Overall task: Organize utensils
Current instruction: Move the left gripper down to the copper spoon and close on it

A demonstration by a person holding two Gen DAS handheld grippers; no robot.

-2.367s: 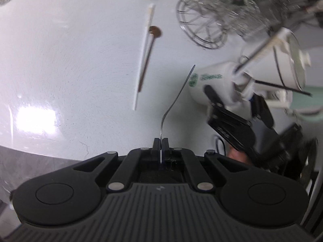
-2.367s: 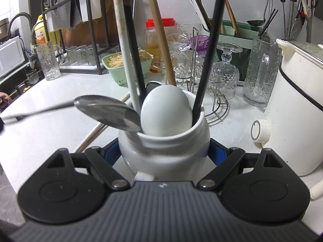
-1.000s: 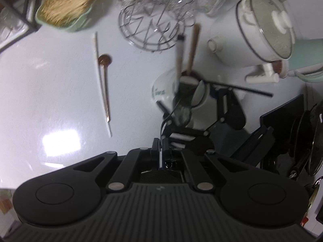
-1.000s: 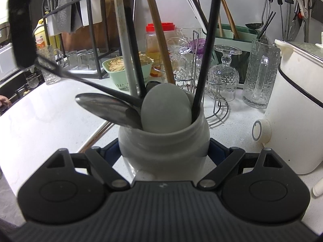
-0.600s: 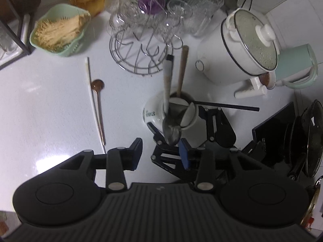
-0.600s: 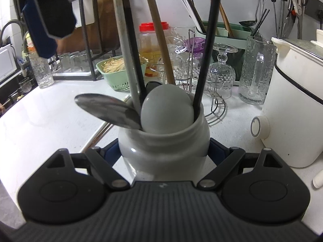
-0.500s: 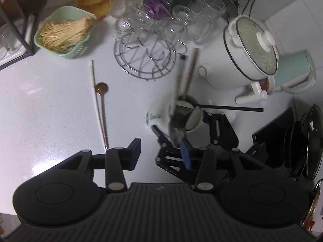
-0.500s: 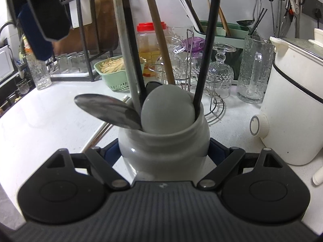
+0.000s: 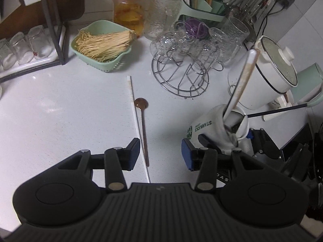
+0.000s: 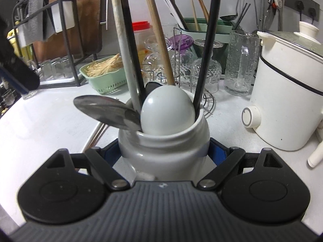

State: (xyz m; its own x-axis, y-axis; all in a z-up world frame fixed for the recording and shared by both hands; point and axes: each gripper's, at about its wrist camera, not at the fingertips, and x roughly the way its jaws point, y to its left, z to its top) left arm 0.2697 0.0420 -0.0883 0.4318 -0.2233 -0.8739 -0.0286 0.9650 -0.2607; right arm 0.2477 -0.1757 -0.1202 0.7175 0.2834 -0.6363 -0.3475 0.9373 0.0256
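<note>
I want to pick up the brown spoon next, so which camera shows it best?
The left wrist view: the brown spoon lies in full on the counter beside a white stick. In the right wrist view the jar hides nearly all of it.

White countertop [image 9: 60,117], white chopstick [image 9: 135,113] beside brown spoon [image 9: 143,125] (touching, perhaps), green basket [image 9: 101,44], wire rack [image 9: 180,78]

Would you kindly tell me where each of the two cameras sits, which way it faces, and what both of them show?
Left wrist: on the left gripper, looking steeply down at the counter, where a brown spoon and a white chopstick lie; its open fingers show.
Right wrist: on the right gripper, facing level across the counter towards the back wall; its fingers clamp a white mug of utensils.
Shared: the mug, the green basket, the glass rack, the white cooker.
</note>
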